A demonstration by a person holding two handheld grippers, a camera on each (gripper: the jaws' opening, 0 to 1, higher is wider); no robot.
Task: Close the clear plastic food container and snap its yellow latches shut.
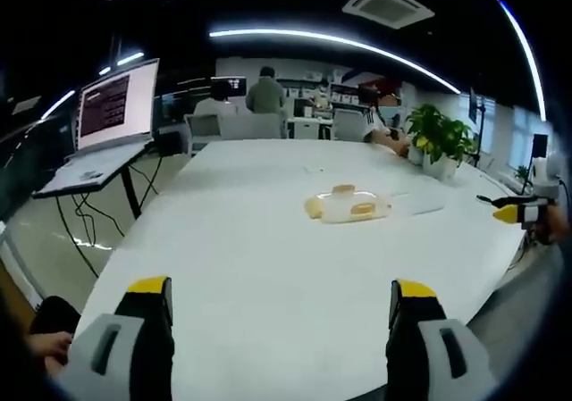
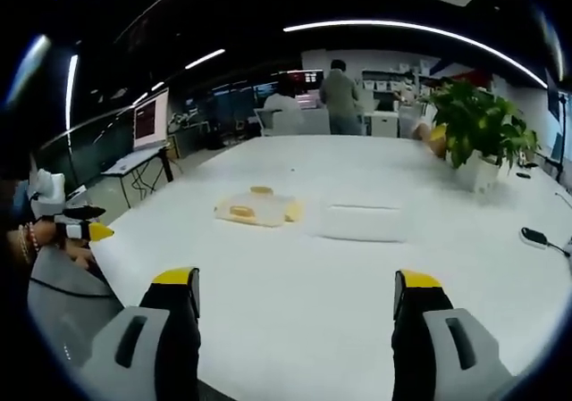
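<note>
Two grey jaws with yellow tips rise from the bottom of the left gripper view, spread wide with nothing between them: the left hand-held gripper [image 1: 281, 298] is released. The right hand-held gripper [image 2: 295, 289] looks the same in the right gripper view, jaws parted and bare. Both hover over the near edge of a broad, smooth white worktop [image 1: 268, 258] with a rounded outline.

Farther out, near the middle of the worktop, lies the clear plastic food container [image 1: 350, 206], a low, rounded-corner box with yellow latches at its sides. In the left gripper view it sits above and slightly right of the gap between the jaws, well apart from them. In the right gripper view the container [image 2: 256, 208] sits above and left of the gap, also well apart, and just to its right a flat, pale, translucent rectangular lid [image 2: 365, 221] lies on the worktop.

At the far right edge of the left gripper view the other gripper's yellow tip shows, and at the left edge of the right gripper view the left one appears with a hand beside it.

Beyond the container, a leafy green potted plant [image 1: 440, 137] in a white pot stands on the worktop. The left gripper view also takes in a lit laptop [image 1: 114, 106] on a stand at upper left. At the back, people [image 1: 265, 93] sit and stand among desks under long curved ceiling lights.
</note>
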